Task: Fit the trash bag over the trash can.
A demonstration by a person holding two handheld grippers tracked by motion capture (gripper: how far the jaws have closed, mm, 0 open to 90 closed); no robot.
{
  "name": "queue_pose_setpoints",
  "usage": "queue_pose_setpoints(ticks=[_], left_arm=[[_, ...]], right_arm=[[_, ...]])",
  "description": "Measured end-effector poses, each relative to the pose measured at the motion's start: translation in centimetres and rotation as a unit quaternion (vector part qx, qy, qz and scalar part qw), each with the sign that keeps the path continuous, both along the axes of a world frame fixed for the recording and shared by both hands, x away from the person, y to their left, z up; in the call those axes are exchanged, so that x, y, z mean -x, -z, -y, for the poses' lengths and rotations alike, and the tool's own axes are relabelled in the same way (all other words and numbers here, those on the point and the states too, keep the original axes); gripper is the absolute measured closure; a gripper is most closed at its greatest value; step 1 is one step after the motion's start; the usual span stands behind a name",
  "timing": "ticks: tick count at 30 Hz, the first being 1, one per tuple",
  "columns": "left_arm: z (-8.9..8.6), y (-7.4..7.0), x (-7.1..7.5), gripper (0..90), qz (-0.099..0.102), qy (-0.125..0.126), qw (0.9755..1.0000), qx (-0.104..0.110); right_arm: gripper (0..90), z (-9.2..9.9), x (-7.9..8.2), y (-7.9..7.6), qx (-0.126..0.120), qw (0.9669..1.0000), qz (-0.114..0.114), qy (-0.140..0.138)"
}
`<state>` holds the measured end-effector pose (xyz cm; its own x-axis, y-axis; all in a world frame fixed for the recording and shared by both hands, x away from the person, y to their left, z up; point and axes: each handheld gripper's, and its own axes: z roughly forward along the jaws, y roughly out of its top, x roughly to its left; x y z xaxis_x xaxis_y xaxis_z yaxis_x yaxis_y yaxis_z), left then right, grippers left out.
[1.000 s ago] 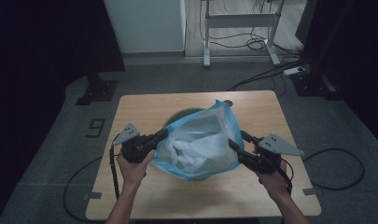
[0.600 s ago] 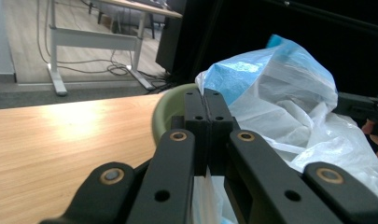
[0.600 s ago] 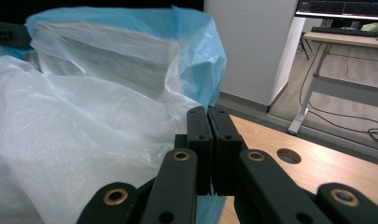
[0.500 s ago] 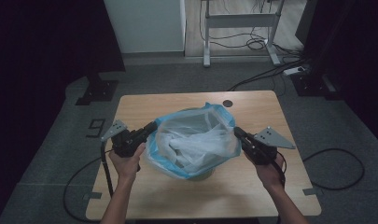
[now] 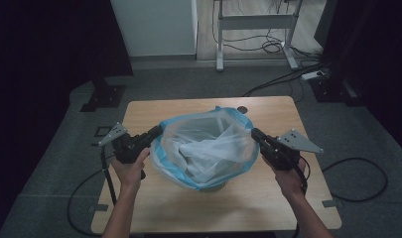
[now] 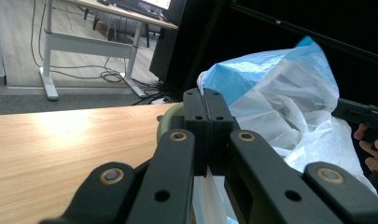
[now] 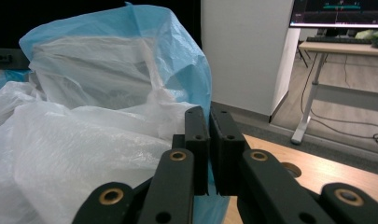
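The wooden surface (image 5: 154, 208) has bare room in front of both hands and along its far edge; its left and right edges lie just outside each hand, with grey floor (image 5: 54, 163) beyond.

A blue plastic bag (image 5: 208, 148) sits between the two claws, draped over a pale green bin (image 6: 170, 122) whose rim shows just beyond the left claw in the left gripper view. The left claw (image 5: 156, 133) meets the bag's left rim and the right claw (image 5: 254, 134) meets its right rim, so the bag stretches from one to the other.

The left claw is clenched, jaws pressed together, with a strip of thin film passing below them in the left gripper view. The right claw's jaws have just been closing; they now stand nearly together with a narrow slit, bag film bunched right at their tips, apparently pinched.

The bag's mouth faces up, its opening widest along the line from claw to claw, with a peak of film rising at the far side.
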<state>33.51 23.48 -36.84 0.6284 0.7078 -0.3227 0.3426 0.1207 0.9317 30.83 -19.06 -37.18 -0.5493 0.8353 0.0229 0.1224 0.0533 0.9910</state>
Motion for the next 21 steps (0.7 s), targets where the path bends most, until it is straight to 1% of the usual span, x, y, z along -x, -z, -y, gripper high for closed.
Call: queue_pose_setpoints(ticks=[5,10,11,17,21], left_arm=[[0.0,0.0,-1.0,89.5,-0.012,-0.005,0.9999,-0.002],[0.2,0.5,-2.0,89.5,-0.024,-0.013,0.9996,-0.008],[0.2,0.6,-2.2,89.5,-0.025,-0.014,0.9995,-0.011],[0.4,1.2,-2.7,89.5,-0.03,-0.023,0.9989,-0.028],[0.5,2.0,-3.1,89.5,-0.039,-0.029,0.9979,-0.042]], right_arm=[[83.5,-0.6,-1.3,0.0,-0.005,0.9998,-0.02,0.008],[83.5,-1.3,-2.8,0.2,-0.006,0.9994,-0.031,0.017],[83.3,-1.6,-3.3,0.4,-0.004,0.9992,-0.035,0.02],[83.2,-2.0,-4.1,1.0,0.003,0.9987,-0.042,0.028],[83.2,-1.9,-4.5,1.8,0.008,0.998,-0.052,0.037]])
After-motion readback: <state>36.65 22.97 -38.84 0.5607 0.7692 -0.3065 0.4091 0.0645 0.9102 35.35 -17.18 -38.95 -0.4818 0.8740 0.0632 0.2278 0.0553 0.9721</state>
